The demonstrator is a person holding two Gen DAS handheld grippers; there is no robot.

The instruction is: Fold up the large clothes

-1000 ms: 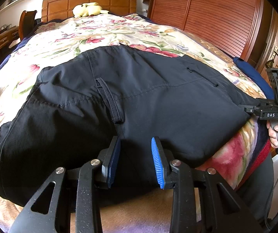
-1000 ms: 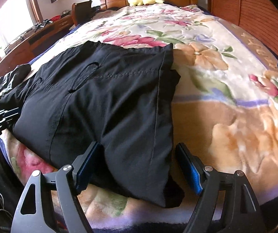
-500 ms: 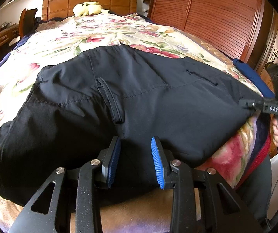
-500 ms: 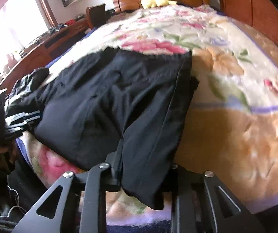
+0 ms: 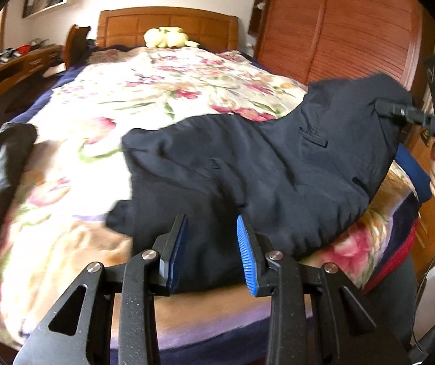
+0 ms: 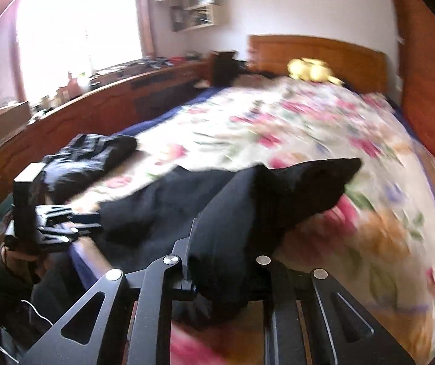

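trousers (image 5: 278, 176): black matte, bunched | left gripper (image 5: 211, 249) jaws clamp hem | right gripper (image 6: 226, 261) jaws just closed on fold

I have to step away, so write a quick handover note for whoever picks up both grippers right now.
Left gripper: jaws part closed around the near edge of the black fabric trousers; whether the pads pinch it is unclear.
Right gripper: jaws have just been closing, now shut on the trousers' other end, raised off the floral bedspread.
Trousers: spread across the foot of the bed, one end raised. A second dark garment lies apart, towards the desk side.
Done: both ends taken up.
Left: carry the fold over, lay flat, smooth.
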